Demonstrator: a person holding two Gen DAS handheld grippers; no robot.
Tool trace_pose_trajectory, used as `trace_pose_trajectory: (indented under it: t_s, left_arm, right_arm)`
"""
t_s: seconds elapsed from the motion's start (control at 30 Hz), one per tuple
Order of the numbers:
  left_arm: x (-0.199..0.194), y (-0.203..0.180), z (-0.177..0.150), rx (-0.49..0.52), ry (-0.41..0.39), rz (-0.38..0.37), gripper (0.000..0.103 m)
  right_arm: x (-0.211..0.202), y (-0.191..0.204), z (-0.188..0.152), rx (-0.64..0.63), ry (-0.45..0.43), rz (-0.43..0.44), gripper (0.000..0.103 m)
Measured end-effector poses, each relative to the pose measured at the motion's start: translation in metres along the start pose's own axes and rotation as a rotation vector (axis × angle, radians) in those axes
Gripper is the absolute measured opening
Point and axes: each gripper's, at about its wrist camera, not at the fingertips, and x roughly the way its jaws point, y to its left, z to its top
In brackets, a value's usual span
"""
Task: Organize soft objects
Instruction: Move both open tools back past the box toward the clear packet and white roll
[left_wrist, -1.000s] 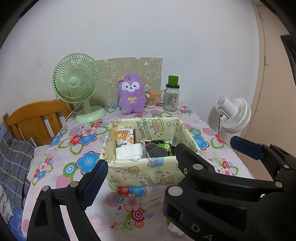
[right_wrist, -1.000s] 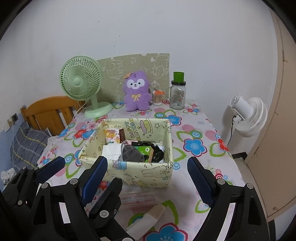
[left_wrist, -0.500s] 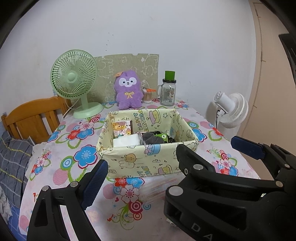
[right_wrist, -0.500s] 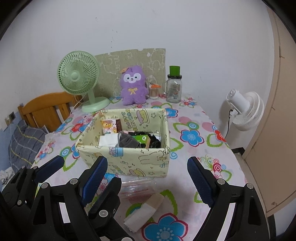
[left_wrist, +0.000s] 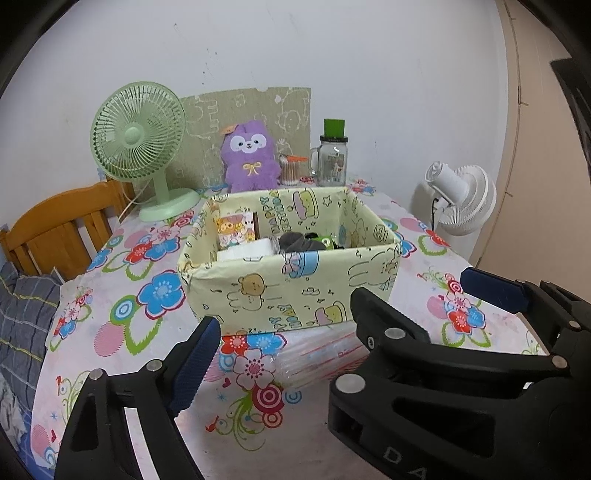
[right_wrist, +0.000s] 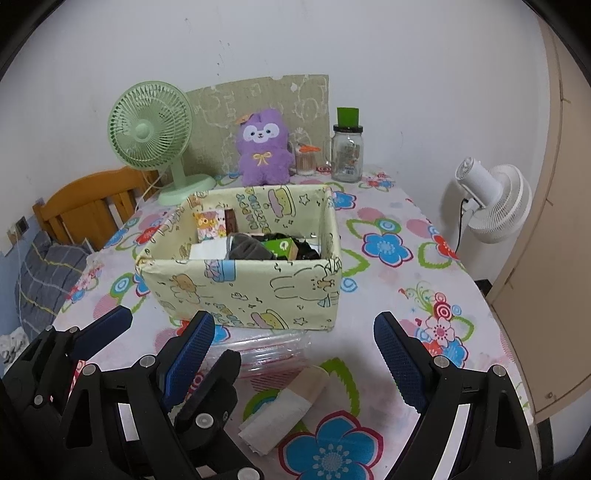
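Both grippers have dropped toward the table over the last second — the storage box now sits higher and nearer in both views. Right gripper stands wide, nothing between the pads. Left gripper is easing closed from wide, also empty. The clear plastic pack lies at frame centre just in front of the box; the beige-and-white folded cloth is at lower centre, between the right jaws but untouched. Reads as the approach to a first pick — nothing loose is stowed yet.
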Motion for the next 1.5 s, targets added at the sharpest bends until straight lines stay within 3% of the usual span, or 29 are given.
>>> trace_pose_trajectory:
  t_s: [0.63,1.5]
  left_arm:
    - [0.045,-0.001,-0.018,0.061,0.096,0.008,0.079]
    - [0.093,-0.023,-0.015,0.135,0.198,-0.085,0.074]
  right_arm:
    - [0.046,-0.009,-0.017,0.007,0.103,-0.046,0.090]
    - [0.086,-0.042,-0.022,0.077,0.195,-0.087,0.090]
